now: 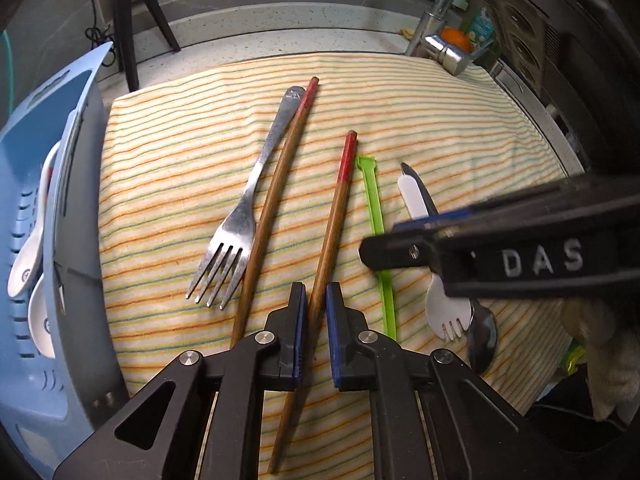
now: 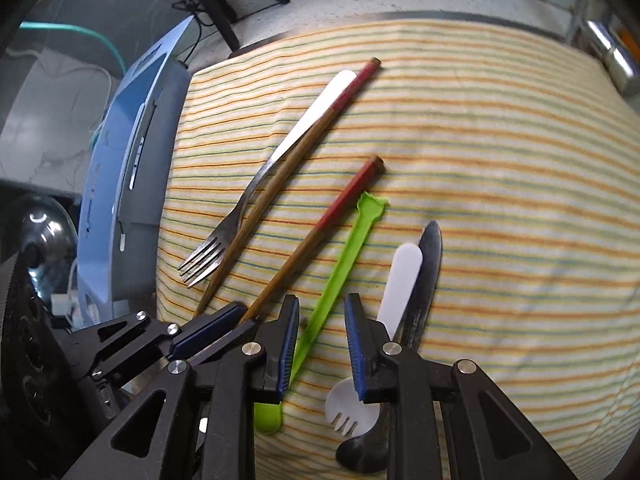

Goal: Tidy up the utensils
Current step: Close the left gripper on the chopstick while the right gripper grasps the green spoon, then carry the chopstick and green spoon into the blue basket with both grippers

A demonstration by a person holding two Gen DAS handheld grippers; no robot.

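Straddling the nearer chopstick [image 1: 334, 216], left gripper [image 1: 316, 300] has its jaws narrowly parted, pads beside the wood, not visibly clamped; chopstick's long axis runs straight ahead between the fingers on the striped cloth [image 1: 440, 112]; right gripper [image 2: 322, 320] hangs open above the green stick [image 2: 340, 264]; raised lettering reads "DAS".

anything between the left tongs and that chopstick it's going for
Nothing visible. The left tongs already straddle the nearer chopstick, one pad on each side, a thin gap still showing. The second chopstick and the metal fork lie off to the left on the striped cloth, outside the tongs.
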